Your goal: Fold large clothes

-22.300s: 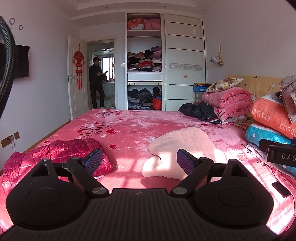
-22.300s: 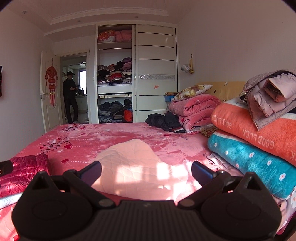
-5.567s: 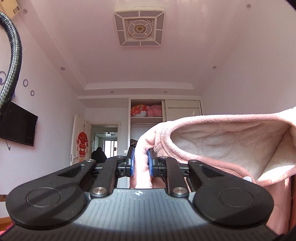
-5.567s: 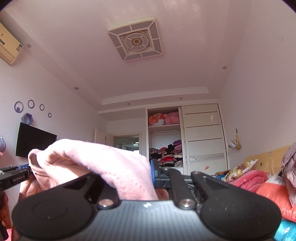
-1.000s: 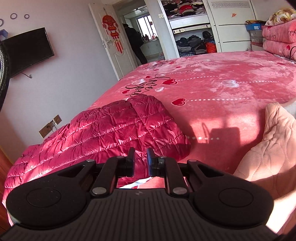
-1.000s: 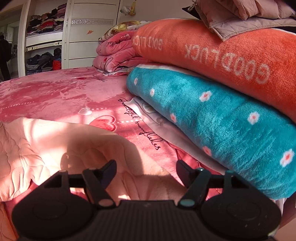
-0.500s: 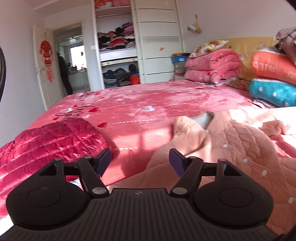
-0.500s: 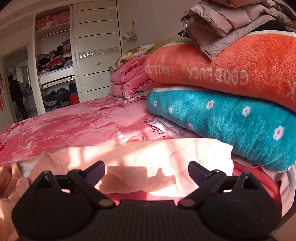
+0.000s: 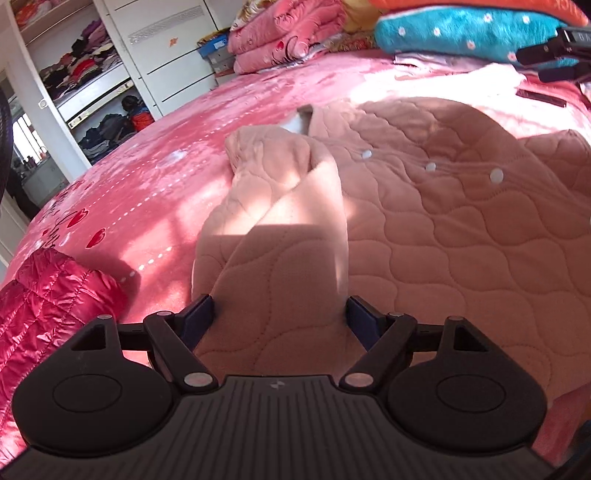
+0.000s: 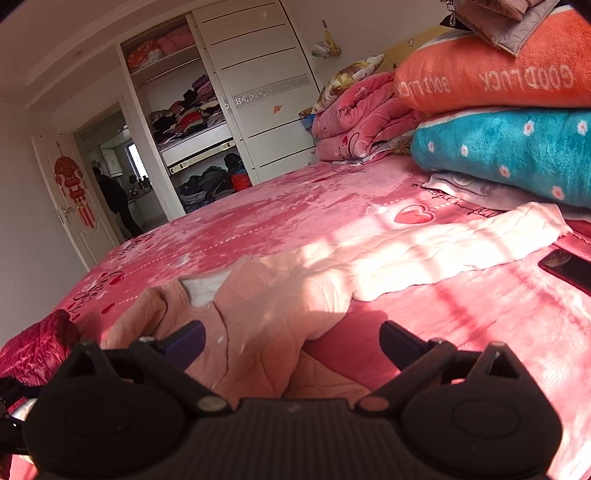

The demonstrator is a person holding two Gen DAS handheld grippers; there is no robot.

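The left gripper (image 9: 279, 314) points down at a pink quilted garment (image 9: 443, 229) spread on the red bedspread (image 9: 155, 192); its jaws have just been opening and stand wide, a folded sleeve (image 9: 280, 206) lying between them without being pinched. A red puffer jacket (image 9: 44, 299) lies at the left, well apart. Folded blankets (image 9: 461, 33) sit beyond.

Our left gripper (image 9: 280, 314) is matte black, with a ribbed deck, two round housings, silver pivot screws and dark blue pads (image 9: 199, 315). Our right gripper (image 10: 291, 339) has the same black build, ribbed deck and blue-faced fingers (image 10: 186, 341).
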